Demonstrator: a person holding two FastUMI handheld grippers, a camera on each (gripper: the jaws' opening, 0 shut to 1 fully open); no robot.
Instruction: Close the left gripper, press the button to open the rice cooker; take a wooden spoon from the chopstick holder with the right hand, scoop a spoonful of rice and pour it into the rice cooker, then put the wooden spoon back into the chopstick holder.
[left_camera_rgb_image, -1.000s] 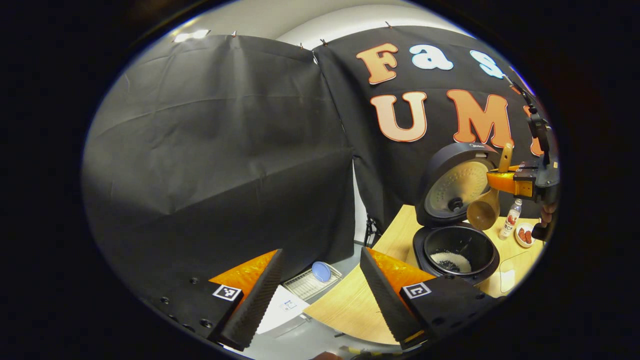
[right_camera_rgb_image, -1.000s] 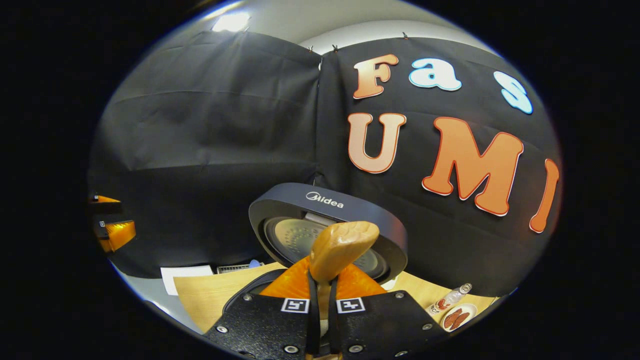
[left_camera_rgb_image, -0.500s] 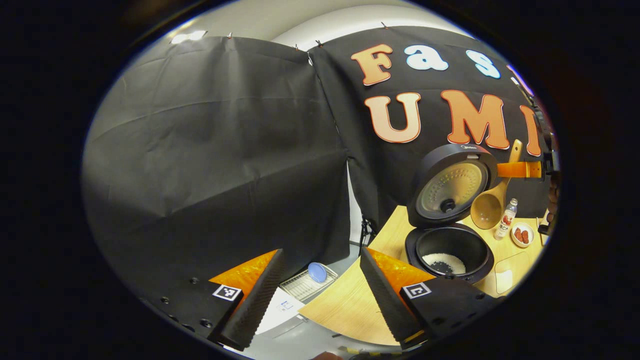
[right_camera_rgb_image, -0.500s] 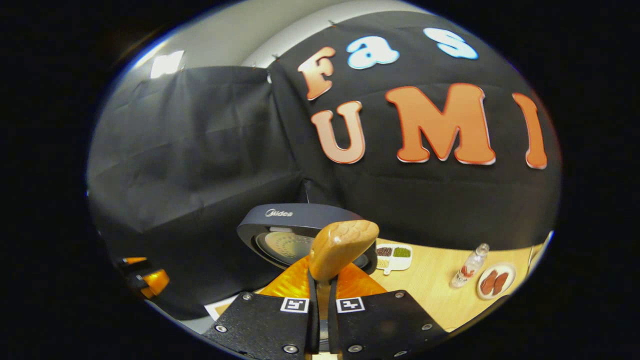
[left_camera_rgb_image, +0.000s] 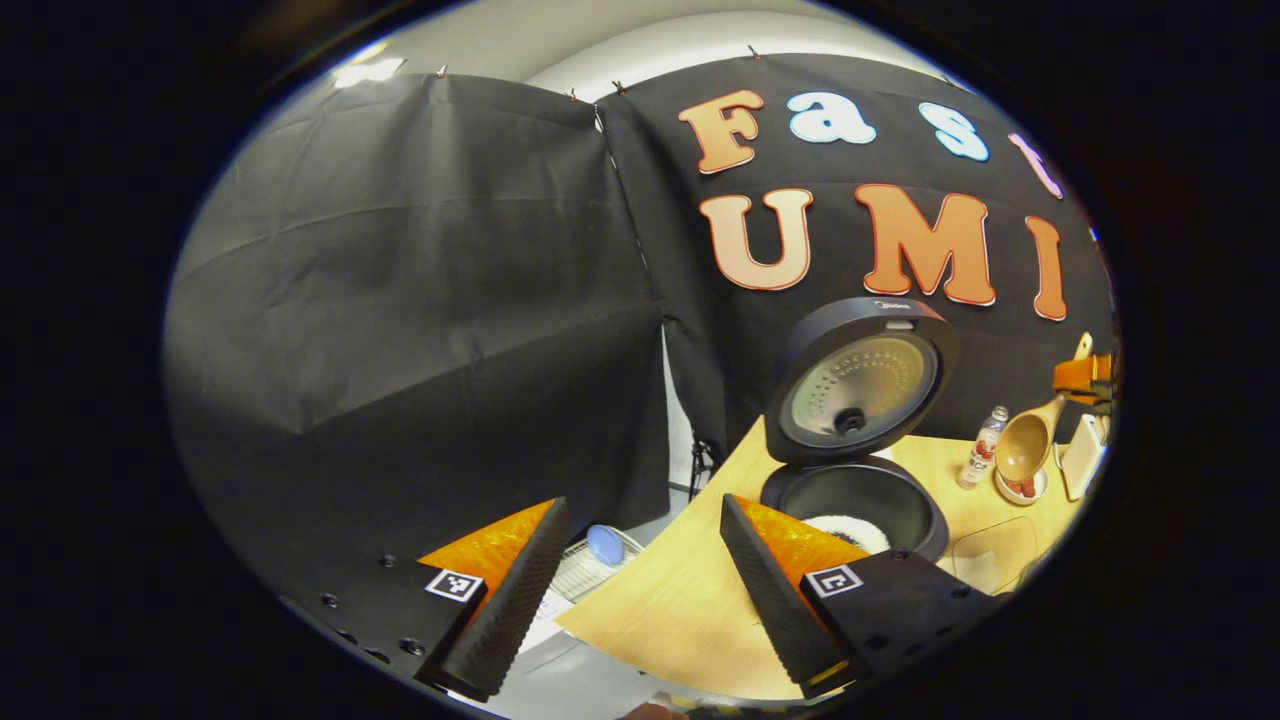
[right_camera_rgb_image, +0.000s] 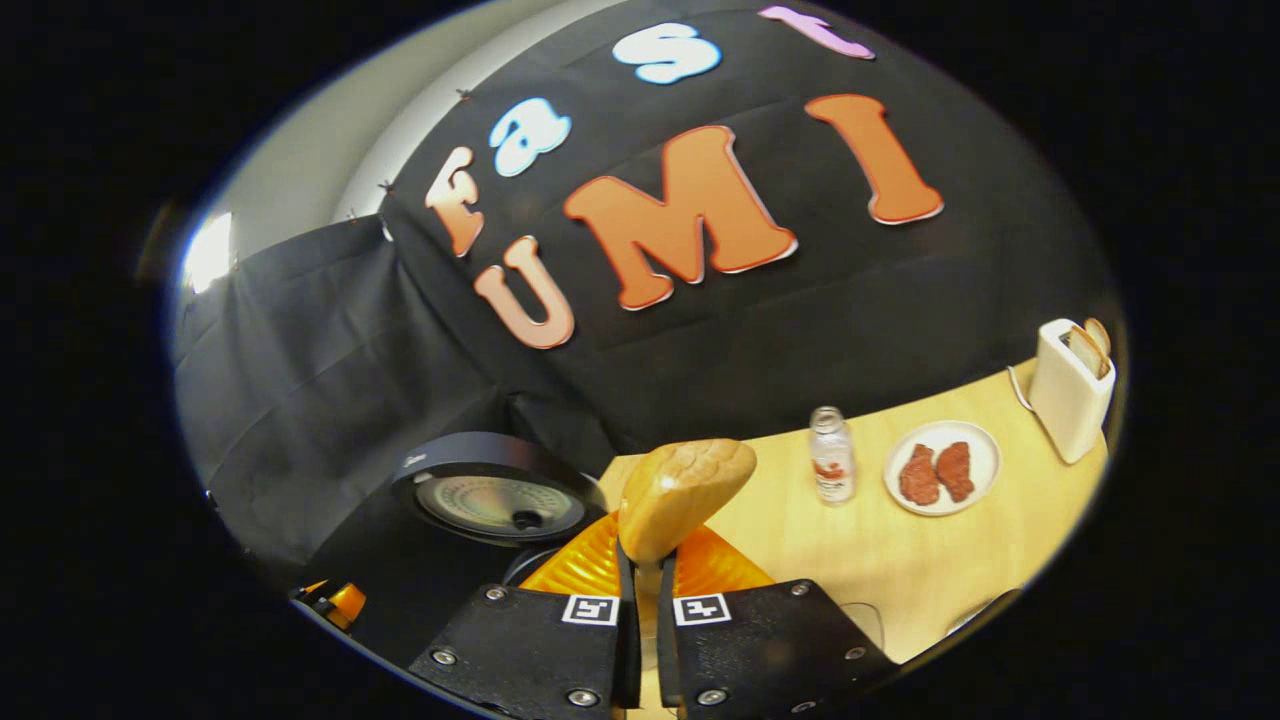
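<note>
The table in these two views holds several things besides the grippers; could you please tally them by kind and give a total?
Rice cooker: 1
Wooden spoon, held above the table by the right gripper: 1
Bottle: 1
Plate with two reddish pieces of food: 1
White chopstick holder: 1
Total: 5

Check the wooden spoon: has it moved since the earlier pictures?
Yes. The wooden spoon has moved right, away from the rice cooker, to above the plate.

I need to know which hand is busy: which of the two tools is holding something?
The right tool: shut on the wooden spoon. The left tool is open, holding nothing.
</note>
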